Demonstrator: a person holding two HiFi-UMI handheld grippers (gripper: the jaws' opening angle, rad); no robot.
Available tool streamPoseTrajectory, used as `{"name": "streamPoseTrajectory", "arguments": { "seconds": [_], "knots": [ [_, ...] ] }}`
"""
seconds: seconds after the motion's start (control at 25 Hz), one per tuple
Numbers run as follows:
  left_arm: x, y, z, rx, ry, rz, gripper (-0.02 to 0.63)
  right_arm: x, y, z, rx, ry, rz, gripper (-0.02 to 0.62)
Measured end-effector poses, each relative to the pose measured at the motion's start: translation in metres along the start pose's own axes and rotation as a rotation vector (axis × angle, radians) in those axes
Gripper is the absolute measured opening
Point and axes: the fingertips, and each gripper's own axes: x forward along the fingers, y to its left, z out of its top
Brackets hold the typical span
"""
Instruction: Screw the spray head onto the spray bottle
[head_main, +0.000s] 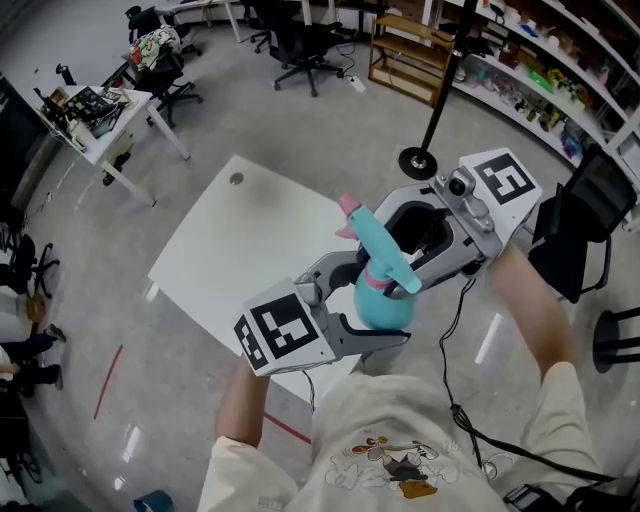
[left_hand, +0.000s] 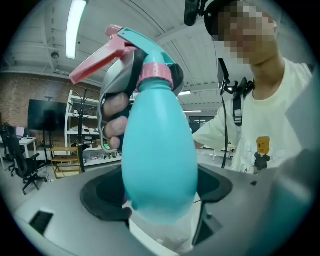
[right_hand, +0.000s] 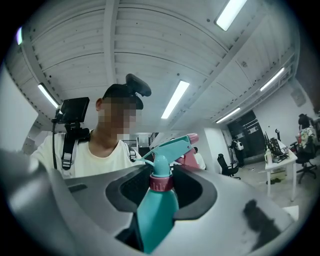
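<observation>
Across the middle left of the head view lies a white table (head_main: 230, 250), set at an angle and bare but for a small round cap (head_main: 236, 179) near its far corner. Around it spreads a glossy grey floor (head_main: 300, 130) with a short red line (head_main: 108, 382) at the lower left. A cluttered white desk (head_main: 110, 125) stands at the upper left, black office chairs (head_main: 305, 45) along the top edge, a wooden rack (head_main: 410, 60) at the top centre and stocked shelves (head_main: 540, 70) in the upper right corner. A black pole rises from a round base (head_main: 417, 162) beyond the table, and another black chair (head_main: 585, 225) sits at the right edge.

Above the table's near edge, clear of the surface, the teal spray bottle (left_hand: 160, 155) hangs between both tools. The left gripper (left_hand: 160, 210) clamps the bottle's rounded lower body, its jaws pressed against both sides. The right gripper (right_hand: 160, 185) has its dark jaws about half open and closed round the pink collar (right_hand: 161, 182) of the spray head (right_hand: 167, 147), which sits on the bottle's neck with its pink trigger (head_main: 347, 207) pointing toward the table.

A ribbed white ceiling with strip lights (right_hand: 175, 97) fills the top of the right gripper view; a brick wall (left_hand: 20, 95) shows at the left of the left gripper view.
</observation>
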Motion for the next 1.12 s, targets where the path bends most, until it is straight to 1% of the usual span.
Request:
{"name": "streamPoseTrajectory", "arguments": {
  "seconds": [0.12,0.24,0.32,0.44,0.52,0.64,0.72,0.8,0.96,1.12],
  "knots": [
    [0.000,0.003,-0.002,-0.002,0.013,0.039,0.413,0.000,-0.001,-0.001,0.000,0.012,-0.004,0.143],
    [-0.002,0.009,-0.007,0.007,0.040,0.118,0.412,0.001,-0.001,-0.007,-0.012,0.039,-0.021,0.143],
    [-0.003,0.014,-0.009,0.007,0.061,0.172,0.412,0.001,-0.002,-0.007,-0.024,0.062,-0.044,0.143],
    [-0.008,0.024,-0.012,-0.023,0.075,0.235,0.413,0.000,-0.012,-0.008,-0.049,0.090,-0.103,0.143],
    [-0.014,0.036,-0.016,-0.049,0.082,0.309,0.413,-0.002,-0.024,-0.012,-0.062,0.119,-0.174,0.143],
    [-0.020,0.054,-0.024,-0.087,0.094,0.452,0.413,-0.006,-0.042,-0.016,-0.050,0.158,-0.330,0.143],
    [-0.021,0.062,-0.027,-0.109,0.097,0.523,0.413,-0.009,-0.050,-0.016,-0.048,0.171,-0.424,0.144],
    [-0.021,0.070,-0.028,-0.123,0.098,0.574,0.413,-0.012,-0.056,-0.017,-0.051,0.181,-0.497,0.143],
    [-0.024,0.080,-0.027,-0.144,0.082,0.648,0.412,-0.018,-0.065,-0.015,-0.066,0.177,-0.615,0.144],
    [-0.032,0.092,-0.030,-0.152,0.053,0.775,0.412,-0.020,-0.075,-0.015,-0.110,0.152,-0.764,0.144]
  ]
}}
